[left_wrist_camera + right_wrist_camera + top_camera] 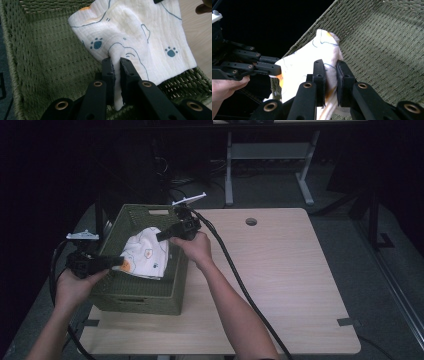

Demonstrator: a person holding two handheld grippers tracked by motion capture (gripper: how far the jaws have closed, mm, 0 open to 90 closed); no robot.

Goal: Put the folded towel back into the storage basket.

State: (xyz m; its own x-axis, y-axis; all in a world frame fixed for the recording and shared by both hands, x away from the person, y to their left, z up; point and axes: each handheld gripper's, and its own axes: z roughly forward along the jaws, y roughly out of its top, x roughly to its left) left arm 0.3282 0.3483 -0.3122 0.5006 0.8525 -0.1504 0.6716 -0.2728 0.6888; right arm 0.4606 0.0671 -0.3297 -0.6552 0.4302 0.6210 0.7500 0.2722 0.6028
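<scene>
A white cloth (146, 252) printed with blue paw marks and orange patches hangs stretched over a green woven basket (131, 296). My left gripper (119, 262) is shut on the cloth's left edge, a fold pinched between its jaws (117, 62). My right gripper (162, 236) is shut on the cloth's other edge (329, 65), above the basket's right side. In the right gripper view the left gripper (277, 70) holds the far end of the cloth (297, 67). The cloth (140, 32) spans the basket's inside (50, 57).
The basket stands at the left end of a light wooden table (280, 270) with a round cable hole (251, 221). Black cables (235, 275) trail across the table. Desk legs (229, 175) stand on the grey floor behind.
</scene>
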